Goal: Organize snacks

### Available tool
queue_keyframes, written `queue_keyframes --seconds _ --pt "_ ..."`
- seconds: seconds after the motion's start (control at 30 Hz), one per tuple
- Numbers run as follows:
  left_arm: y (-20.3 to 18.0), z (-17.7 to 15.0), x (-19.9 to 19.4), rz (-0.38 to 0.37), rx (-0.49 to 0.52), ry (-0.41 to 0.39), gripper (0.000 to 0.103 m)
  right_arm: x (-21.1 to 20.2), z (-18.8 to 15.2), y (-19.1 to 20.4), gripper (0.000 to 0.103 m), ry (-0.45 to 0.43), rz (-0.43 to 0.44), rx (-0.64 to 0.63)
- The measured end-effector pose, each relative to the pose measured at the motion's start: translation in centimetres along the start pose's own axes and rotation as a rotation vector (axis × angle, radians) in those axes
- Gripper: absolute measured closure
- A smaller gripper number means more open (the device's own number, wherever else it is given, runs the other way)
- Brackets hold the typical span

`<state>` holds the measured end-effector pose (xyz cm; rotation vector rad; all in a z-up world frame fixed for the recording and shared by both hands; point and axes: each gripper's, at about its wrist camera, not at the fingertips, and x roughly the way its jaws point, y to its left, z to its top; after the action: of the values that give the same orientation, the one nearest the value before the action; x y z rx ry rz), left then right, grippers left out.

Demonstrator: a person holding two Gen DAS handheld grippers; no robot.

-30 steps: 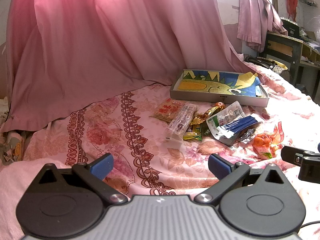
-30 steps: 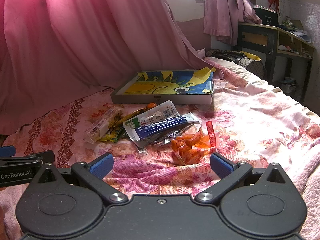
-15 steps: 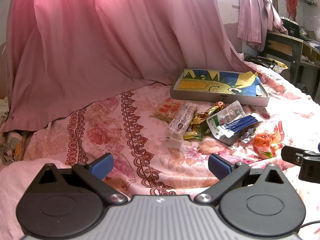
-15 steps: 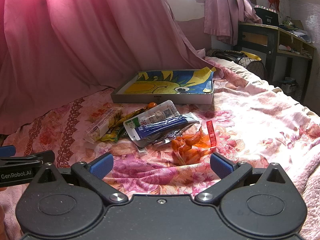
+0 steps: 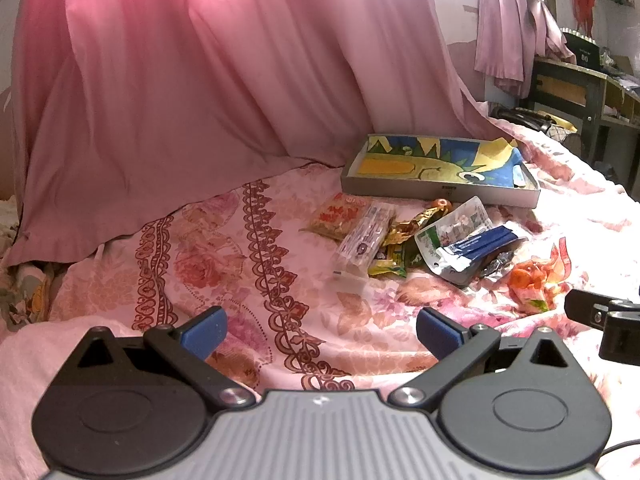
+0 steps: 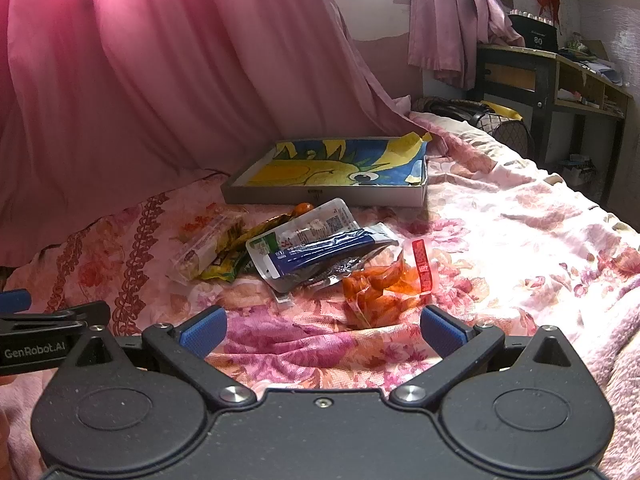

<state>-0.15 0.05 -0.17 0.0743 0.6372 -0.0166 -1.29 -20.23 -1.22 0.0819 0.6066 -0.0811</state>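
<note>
Snacks: a loose heap of crinkly packets [image 6: 296, 244] lies on the pink flowered bedspread [image 6: 520, 216], just in front of the shallow grey cardboard tray with a blue-and-yellow cartoon lining [image 6: 332, 168].
Blue packet: the long blue-and-silver foil pouch [image 6: 324, 254] lies flat on top of the heap, its long axis running from near-left to far-right, across the tray's front wall at a slant.
Clear packet: the long see-through wrapper of pale biscuits [image 5: 362, 236] lies on the left of the heap, long axis pointing roughly towards the tray.
Orange packet: the crumpled clear bag of orange pieces with a red label strip [image 6: 384, 280] sits nearest the right gripper, on the heap's side away from the tray, touching the blue pouch's edge.
Square packet: an orange-printed square sachet [image 5: 336, 216] lies flat at the heap's left edge, close to the tray.
Left gripper [image 5: 320, 330]: level and low over the bedspread, well short of the heap, blue pads spread wide with nothing between them.
Right gripper [image 6: 322, 328]: alongside it, aimed at the orange bag and the tray beyond, fingers likewise wide apart and empty.
Backdrop: a pink curtain [image 5: 200, 80] hangs behind the tray.
</note>
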Motion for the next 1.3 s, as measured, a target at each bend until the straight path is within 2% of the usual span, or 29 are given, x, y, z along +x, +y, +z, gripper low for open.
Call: queue_keyframes --seconds 0.2,0.67,1.3 --pt "0.0 0.1 0.4 -0.003 0.002 0.024 0.0 0.6 -0.2 -0.2 0.001 0.031 -0.017 0.024" --pt "-0.9 2.5 3.8 -0.038 0.033 0.133 0.0 2.4 1.5 -0.6 0.001 0.111 -0.069 0.033" --pt "-4.2 7.3 9.5 -0.076 0.19 0.111 0.0 6.7 4.5 -2.9 0.001 0.174 -0.087 0.094"
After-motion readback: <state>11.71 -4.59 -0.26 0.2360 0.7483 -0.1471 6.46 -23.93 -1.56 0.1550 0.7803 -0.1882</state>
